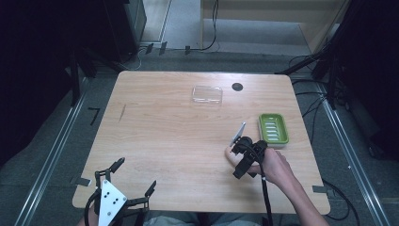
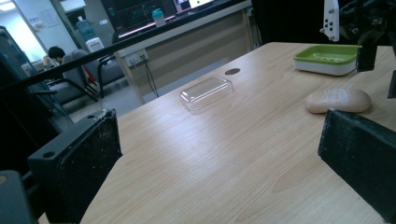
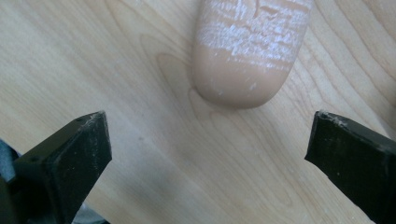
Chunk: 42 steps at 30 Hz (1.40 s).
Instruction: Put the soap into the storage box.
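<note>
A tan bar of soap (image 2: 338, 100) lies on the wooden table (image 1: 164, 136), right of centre. In the high view its end (image 1: 228, 153) pokes out from under my right gripper (image 1: 241, 158), which hangs just above it, pointing down. The right gripper (image 3: 210, 140) stands open in its own view, with the soap (image 3: 252, 51) just beyond the jaw tips and nothing between them. At the table's front left corner my left gripper (image 1: 134, 175) is open and empty. Its jaws (image 2: 219, 163) face across the table toward the soap.
A green soap dish (image 1: 273, 128) on a white base sits just right of the soap. A clear plastic lid (image 1: 207, 94) lies toward the back, beside a dark round hole (image 1: 237, 86). A person's right hand (image 1: 277, 167) holds the right gripper.
</note>
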Motion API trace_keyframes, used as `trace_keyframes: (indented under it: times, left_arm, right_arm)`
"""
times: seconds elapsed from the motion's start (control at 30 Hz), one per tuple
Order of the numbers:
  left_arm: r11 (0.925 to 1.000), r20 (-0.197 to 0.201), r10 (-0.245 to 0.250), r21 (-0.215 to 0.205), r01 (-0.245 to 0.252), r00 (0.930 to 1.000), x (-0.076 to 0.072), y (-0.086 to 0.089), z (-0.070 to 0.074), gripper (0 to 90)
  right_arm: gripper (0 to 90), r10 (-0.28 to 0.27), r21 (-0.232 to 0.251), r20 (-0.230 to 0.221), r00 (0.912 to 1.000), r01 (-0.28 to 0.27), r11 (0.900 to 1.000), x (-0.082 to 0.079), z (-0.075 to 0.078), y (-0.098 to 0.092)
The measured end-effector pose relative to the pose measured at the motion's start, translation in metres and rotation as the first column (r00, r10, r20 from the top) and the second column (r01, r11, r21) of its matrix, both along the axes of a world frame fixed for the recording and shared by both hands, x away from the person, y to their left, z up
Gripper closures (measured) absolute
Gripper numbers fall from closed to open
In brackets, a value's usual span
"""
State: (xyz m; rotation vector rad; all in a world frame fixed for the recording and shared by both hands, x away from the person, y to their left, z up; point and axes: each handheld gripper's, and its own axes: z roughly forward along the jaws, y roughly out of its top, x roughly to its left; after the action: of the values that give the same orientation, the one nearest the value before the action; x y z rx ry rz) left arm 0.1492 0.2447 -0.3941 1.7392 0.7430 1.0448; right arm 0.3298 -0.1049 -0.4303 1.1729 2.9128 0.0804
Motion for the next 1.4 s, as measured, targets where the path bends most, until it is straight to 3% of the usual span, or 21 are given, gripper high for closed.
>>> trace_keyframes:
  times: [0.93,1.13,1.3,1.4]
  left_arm:
    - [1.0,0.0,0.002,-0.005,-0.002,1.0,0.0,0.001,0.0,0.0]
    - [1.0,0.001,0.001,-0.006,-0.001,1.0,0.0,0.001,0.0,0.0]
    - [1.0,0.001,0.0,-0.005,0.0,1.0,0.0,0.001,0.0,0.0]
    - [1.0,0.001,0.001,-0.005,-0.001,1.0,0.0,0.001,0.0,0.0]
  right_arm:
    - [0.3,-0.092,0.084,-0.036,0.9951,0.095,0.992,0.041,-0.022,0.006]
    - [3.9,-0.095,0.083,-0.039,0.9947,0.098,0.992,0.047,-0.029,0.008]
    - [14.4,-0.113,0.069,-0.034,0.993,0.115,0.991,0.048,-0.031,0.01]
    - [14.6,-0.118,0.068,-0.019,0.9928,0.119,0.991,0.048,-0.032,0.01]
